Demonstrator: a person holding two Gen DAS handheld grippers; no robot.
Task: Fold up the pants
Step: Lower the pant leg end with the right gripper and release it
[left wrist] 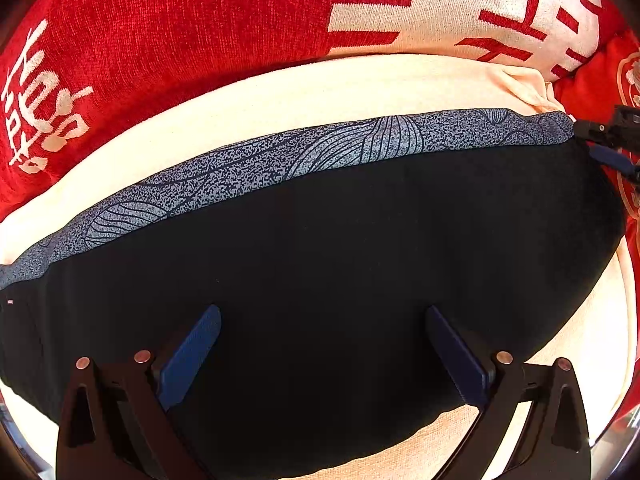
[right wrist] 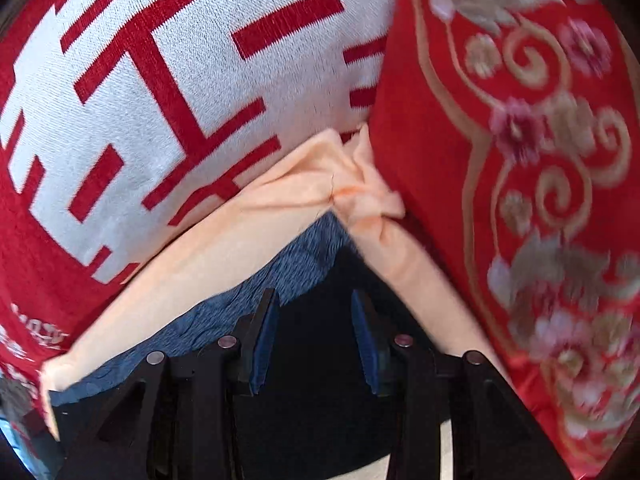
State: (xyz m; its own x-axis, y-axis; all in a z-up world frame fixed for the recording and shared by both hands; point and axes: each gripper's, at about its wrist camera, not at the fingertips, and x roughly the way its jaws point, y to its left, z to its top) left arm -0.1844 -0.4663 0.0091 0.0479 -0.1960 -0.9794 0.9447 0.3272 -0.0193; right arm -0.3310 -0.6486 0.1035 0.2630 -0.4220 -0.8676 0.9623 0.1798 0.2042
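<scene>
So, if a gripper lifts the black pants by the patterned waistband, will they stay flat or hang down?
The pants would probably droop: they lie limp and flat on the cream sheet. The patterned waistband looks slightly firmer, a likelier hold. The smooth fabric might slip from the open left gripper.

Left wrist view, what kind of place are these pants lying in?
Probably a bed or sofa at home: the pants lie on a cream sheet, backed by a red knit pillow and an embroidered cushion.

Ahead of my two claws I count one pair of pants, one cream cloth under it, and three red cushions beyond.
</scene>
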